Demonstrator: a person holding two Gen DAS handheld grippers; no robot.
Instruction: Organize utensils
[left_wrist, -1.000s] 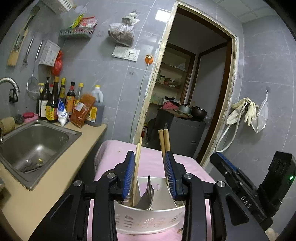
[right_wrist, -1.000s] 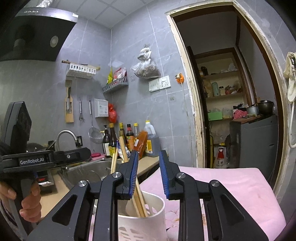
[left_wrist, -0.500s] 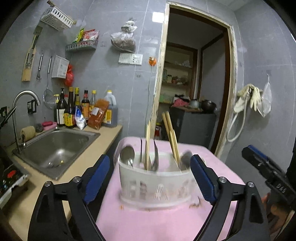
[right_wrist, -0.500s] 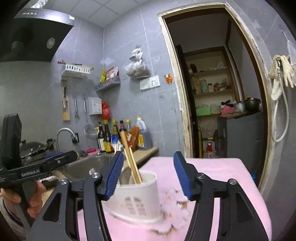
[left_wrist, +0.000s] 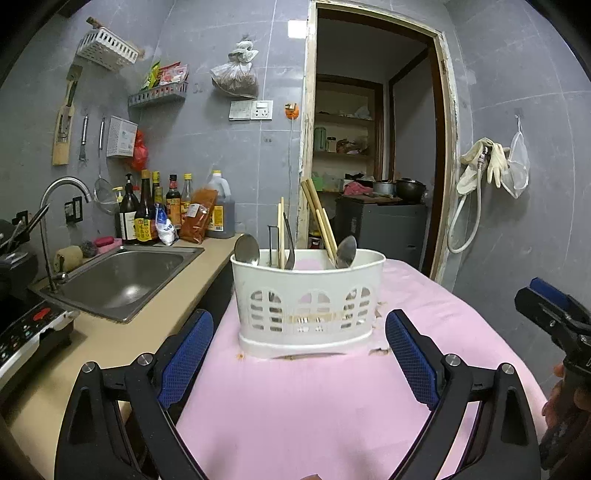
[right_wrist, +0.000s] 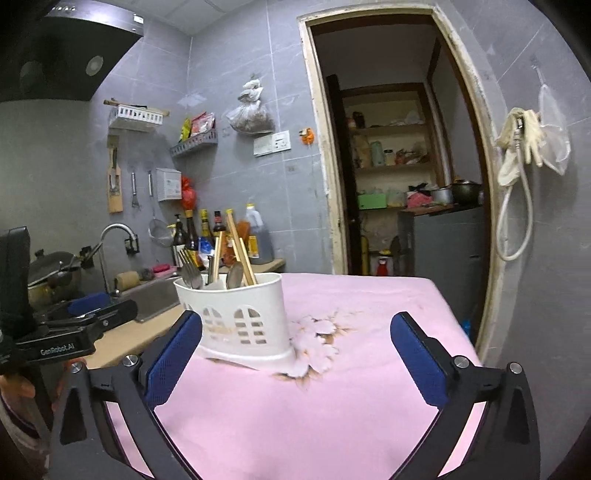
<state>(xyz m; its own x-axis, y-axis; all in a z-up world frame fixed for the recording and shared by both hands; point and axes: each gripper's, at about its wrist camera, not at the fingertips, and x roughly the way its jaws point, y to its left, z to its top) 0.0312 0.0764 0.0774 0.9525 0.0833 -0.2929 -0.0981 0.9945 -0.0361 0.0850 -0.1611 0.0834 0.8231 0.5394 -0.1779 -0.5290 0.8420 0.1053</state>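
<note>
Both wide open and empty: left hand-held gripper (left_wrist: 299, 354) and right hand-held gripper (right_wrist: 295, 354) hover over the pink surface (left_wrist: 332, 406). Just beyond, the white utensil caddy (left_wrist: 308, 299) stands upright, holding spoons (left_wrist: 246, 249) and chopsticks (left_wrist: 319, 218).

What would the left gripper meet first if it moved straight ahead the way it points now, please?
Most likely the white utensil holder standing on the pink cloth. It sits directly ahead between the open fingers of the left gripper, with bare cloth in between; the exact gap is hard to judge.
</note>
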